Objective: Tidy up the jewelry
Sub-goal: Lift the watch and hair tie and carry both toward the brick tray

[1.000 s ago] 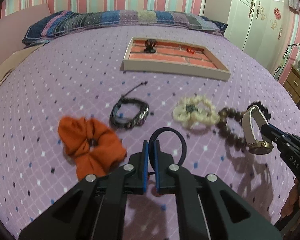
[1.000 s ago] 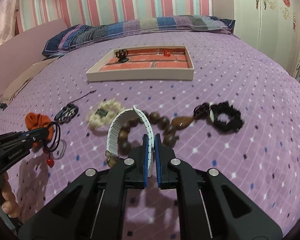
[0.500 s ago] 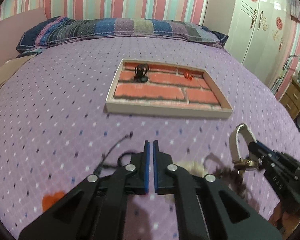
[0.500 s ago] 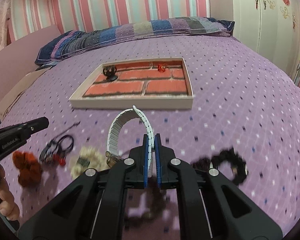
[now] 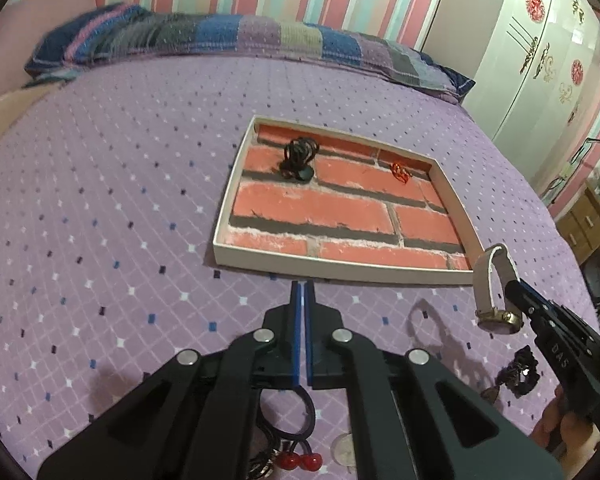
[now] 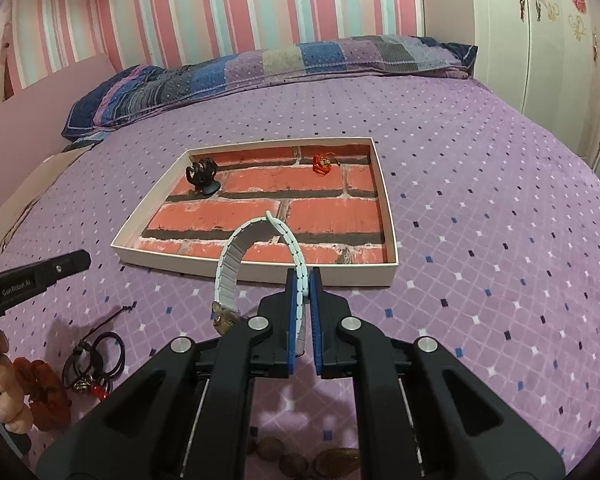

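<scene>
— Where's the watch [image 6: 260,256]?
— Clamped by its white strap in the right gripper [image 6: 303,280], held just above the bed [image 6: 480,200], at the near edge of the tray [image 6: 388,204].
— And the left gripper [image 5: 302,294]?
— Its jaws are pressed together, nothing visibly pinched between them; the black hair tie [image 5: 286,416] with red beads hangs beneath it.
— What's in the tray?
— A black tie [image 5: 298,158] near the far left corner, a small red piece [image 5: 400,172] by the far edge.

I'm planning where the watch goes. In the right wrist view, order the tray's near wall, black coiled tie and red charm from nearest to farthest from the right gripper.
1. Tray's near wall, just ahead of the right gripper.
2. Black coiled tie, tray's far-left corner.
3. Red charm, along the far wall; too close to the tie to rank.
</scene>
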A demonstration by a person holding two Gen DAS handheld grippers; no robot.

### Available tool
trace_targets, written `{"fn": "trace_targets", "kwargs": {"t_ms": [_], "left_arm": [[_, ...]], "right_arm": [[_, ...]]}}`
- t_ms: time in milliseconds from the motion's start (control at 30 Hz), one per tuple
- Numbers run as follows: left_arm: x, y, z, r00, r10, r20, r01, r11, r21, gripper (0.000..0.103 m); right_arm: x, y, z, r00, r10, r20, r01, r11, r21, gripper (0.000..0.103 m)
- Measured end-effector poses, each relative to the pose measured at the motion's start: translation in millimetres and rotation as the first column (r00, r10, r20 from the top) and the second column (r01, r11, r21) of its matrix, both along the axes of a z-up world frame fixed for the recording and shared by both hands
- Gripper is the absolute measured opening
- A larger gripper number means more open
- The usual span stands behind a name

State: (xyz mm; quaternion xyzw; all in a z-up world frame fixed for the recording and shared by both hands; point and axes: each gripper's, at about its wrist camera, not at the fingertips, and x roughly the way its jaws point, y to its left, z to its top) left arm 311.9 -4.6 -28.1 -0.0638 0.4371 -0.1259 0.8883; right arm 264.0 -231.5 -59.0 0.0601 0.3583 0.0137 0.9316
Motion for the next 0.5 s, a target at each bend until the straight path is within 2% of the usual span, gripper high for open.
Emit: {"fn": "trace_targets", "kwargs": {"t_ms": [133, 333, 400, 500], "left_arm": [[6.0, 11.0, 0.8, 0.999, -0.008, -0.038, 0.006, 0.999, -0.050, 0.001], [6.7, 26.3, 12.9, 0.996, -0.054, -0.070, 0.042, 0.985, -0.166, 0.001], [6.6, 27.8, 15.4, 0.996, -0.052, -0.069, 0.041, 0.987, -0.153, 0.001], [1.3, 23.0, 11.8, 0.997, -0.050, -0.054, 0.047, 0.997, -0.060, 0.001]], "right_arm": [[1.9, -1.7, 3.0, 1.000, 0.001, 0.000, -0.001, 1.000, -0.006, 0.007], [1.8, -5.3, 9.2, 1.000, 0.005, 0.004, -0.005, 1.000, 0.001, 0.007], [1.6, -6.3, 9.9, 1.000, 0.005, 0.007, -0.005, 1.000, 0.001, 0.007], [0.4, -6.9, 8.0, 1.000, 0.007, 0.006, -0.007, 1.000, 0.009, 0.007]]}}
